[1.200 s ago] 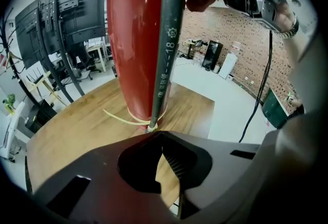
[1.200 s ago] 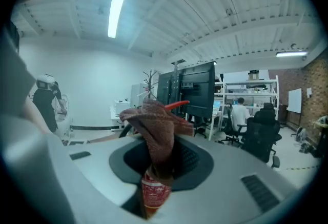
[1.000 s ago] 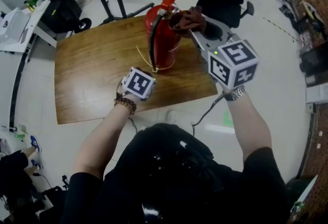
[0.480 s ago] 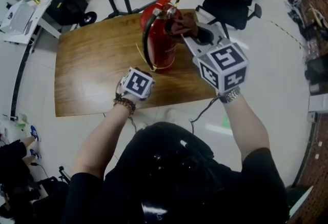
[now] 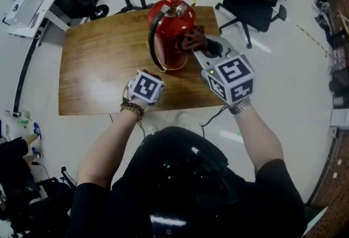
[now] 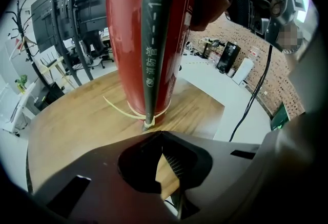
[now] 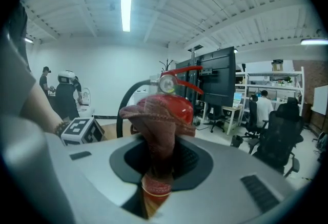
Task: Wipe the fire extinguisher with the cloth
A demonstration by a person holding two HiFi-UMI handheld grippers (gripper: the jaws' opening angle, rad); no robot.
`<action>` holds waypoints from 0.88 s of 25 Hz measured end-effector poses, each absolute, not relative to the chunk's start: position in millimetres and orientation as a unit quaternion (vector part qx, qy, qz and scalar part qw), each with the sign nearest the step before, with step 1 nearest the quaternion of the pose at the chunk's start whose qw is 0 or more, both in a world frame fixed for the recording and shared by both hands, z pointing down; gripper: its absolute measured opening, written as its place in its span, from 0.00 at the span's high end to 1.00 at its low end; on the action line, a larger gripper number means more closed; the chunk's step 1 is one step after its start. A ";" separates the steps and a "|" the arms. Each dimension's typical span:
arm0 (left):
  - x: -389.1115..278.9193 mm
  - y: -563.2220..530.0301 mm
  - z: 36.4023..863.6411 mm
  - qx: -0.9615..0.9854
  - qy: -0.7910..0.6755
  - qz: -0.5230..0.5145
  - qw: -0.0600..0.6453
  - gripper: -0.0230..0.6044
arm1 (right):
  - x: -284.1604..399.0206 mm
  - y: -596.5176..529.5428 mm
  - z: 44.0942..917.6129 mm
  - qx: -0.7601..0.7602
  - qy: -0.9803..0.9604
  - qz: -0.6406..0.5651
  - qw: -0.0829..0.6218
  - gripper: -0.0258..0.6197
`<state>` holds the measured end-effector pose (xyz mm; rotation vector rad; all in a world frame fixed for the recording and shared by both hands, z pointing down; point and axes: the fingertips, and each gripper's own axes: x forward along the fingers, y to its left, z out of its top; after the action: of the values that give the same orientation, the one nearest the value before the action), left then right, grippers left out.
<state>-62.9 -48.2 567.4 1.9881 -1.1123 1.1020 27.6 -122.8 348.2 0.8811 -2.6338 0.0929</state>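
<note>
- Fire extinguisher stands upright near the far edge of the wooden tabletop. Its long axis is vertical, with the red lever on top and a black hose running down the side that faces the person.
- It lies straight ahead of the right gripper, which meets the cylinder's upper right flank just under the shoulder. This is the hand nearer the surface to be wiped.
- The right gripper's jaws are drawn in to a narrow gap and pinch a bunched reddish-brown cloth. The cloth's free end bulges past the tips and looks pressed on the red body.
- A stroke would likely follow the vertical axis, since most of the flank lies below the cloth.
- The left gripper has its jaws fully together with nothing between them. It points down at the tabletop just short of the extinguisher's base, without touching it.
</note>
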 end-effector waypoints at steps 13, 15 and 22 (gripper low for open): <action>-63.3 -41.1 577.3 0.726 -0.443 0.416 0.321 0.96 | 29.0 -127.8 436.0 0.287 -0.927 0.051 0.235 0.83; -63.2 -40.3 577.6 0.723 -0.447 0.415 0.324 0.96 | 29.7 -129.0 449.6 0.283 -0.926 0.054 0.245 0.83; -56.7 -35.9 582.1 0.717 -0.450 0.414 0.335 0.96 | 32.5 -133.3 495.5 0.274 -0.919 0.069 0.276 0.83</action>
<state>-56.7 -35.9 582.1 1.8704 -1.1734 1.0797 32.5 -133.3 495.5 0.7354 -2.4679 0.1853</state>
